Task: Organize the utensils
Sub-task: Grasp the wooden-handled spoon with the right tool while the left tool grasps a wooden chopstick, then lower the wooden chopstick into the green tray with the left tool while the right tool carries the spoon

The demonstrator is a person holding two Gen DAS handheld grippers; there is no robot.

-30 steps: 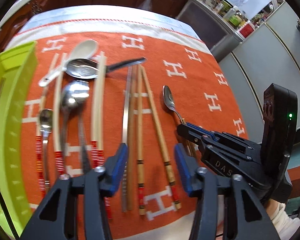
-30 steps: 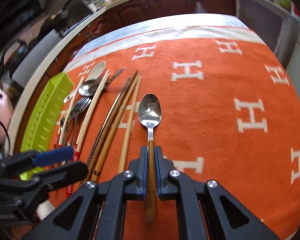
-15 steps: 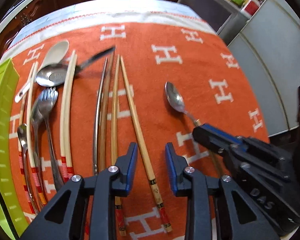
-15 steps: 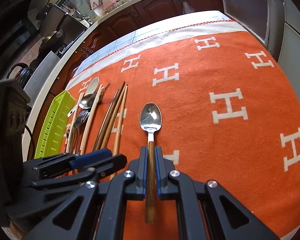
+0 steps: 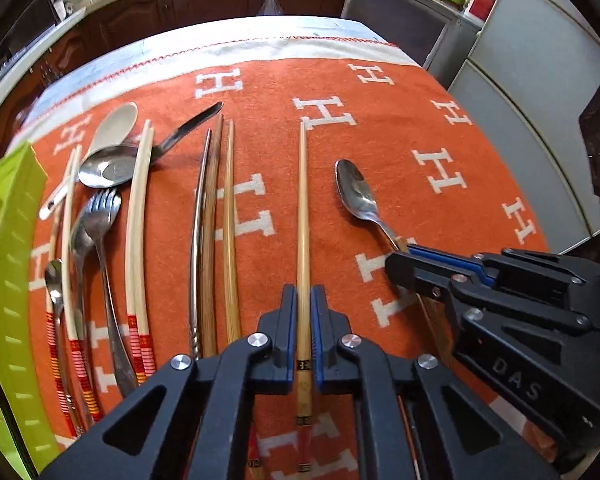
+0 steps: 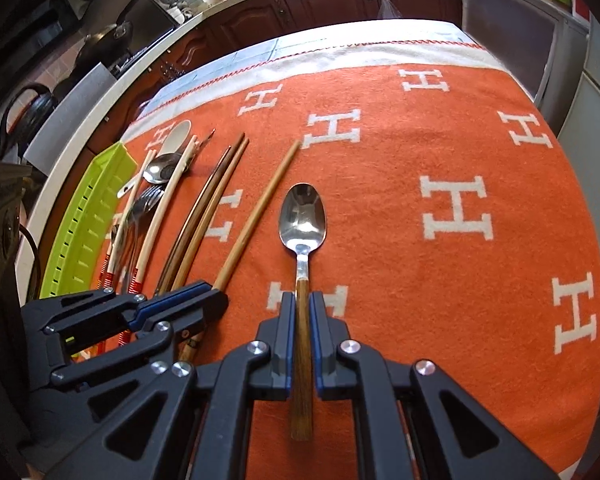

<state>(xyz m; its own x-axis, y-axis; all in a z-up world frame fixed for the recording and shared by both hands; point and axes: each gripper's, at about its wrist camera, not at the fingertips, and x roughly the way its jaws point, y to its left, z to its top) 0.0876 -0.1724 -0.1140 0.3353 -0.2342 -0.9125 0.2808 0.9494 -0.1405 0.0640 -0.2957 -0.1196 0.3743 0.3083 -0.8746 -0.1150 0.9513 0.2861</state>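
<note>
Left gripper (image 5: 303, 322) clamps a bamboo chopstick (image 5: 302, 216) mid-frame; right gripper (image 6: 303, 334) clamps a wooden-handled spoon (image 6: 302, 220); either thin handle may pivot or slip when lifted.

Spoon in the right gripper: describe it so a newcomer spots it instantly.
On the orange blanket, look right of the utensil row and the lone bamboo chopstick. The wooden-handled spoon lies apart there, the only one with a brown wood handle, clamped in the right gripper.
</note>
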